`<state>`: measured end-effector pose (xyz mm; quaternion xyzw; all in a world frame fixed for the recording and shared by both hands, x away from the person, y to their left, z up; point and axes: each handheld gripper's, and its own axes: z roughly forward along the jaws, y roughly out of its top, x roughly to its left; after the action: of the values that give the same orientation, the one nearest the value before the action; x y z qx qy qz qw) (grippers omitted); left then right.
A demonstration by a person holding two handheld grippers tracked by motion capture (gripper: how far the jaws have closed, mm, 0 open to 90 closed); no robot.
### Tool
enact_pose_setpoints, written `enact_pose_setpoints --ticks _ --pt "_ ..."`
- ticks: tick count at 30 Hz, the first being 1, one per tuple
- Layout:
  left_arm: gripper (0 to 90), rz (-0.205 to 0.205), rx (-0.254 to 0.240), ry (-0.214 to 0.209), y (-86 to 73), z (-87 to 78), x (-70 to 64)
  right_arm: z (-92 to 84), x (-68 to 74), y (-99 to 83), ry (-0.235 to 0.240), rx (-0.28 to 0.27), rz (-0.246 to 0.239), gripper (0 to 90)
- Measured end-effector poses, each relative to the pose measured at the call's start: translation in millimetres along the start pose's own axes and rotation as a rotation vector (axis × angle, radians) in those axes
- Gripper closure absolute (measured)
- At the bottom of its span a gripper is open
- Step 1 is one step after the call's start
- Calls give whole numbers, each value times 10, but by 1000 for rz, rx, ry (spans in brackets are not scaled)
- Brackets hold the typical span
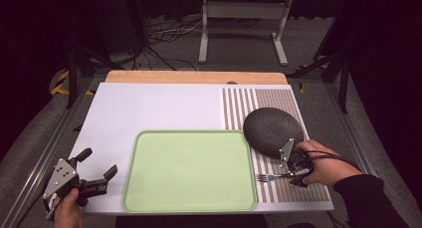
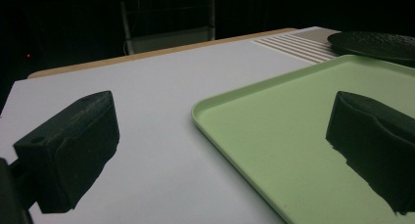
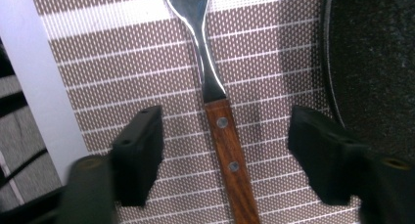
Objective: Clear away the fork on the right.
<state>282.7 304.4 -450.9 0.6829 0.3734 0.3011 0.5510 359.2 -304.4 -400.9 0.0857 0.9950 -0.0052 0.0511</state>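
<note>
A fork with a wooden handle lies on the striped placemat, tines toward the green tray. My right gripper is low over the handle, and its black jaws stand on either side with a gap to the wood, so it is open. A dark round plate rests on the mat just beyond that hand. At the table's front left corner my left gripper is open with nothing between its jaws, beside the tray's left rim.
The white table top stretches behind and left of the tray. The dark plate's rim runs close to my right jaw. A wooden strip edges the far side, with a metal stand and cables on the floor beyond.
</note>
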Motion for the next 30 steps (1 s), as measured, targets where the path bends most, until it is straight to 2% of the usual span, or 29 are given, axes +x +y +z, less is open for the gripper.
enact_pose_setpoints --ticks 9,15,21,30 --pt "0 -1 0 1 2 0 -1 71 10 27 31 53 -68 613" --pt "0 -2 1 2 1 1 0 95 3 84 26 89 -119 747" --pt "0 -3 0 1 1 0 3 125 9 120 29 127 -159 770" --pt "0 -3 -1 1 3 0 1 87 17 114 14 116 -170 781"
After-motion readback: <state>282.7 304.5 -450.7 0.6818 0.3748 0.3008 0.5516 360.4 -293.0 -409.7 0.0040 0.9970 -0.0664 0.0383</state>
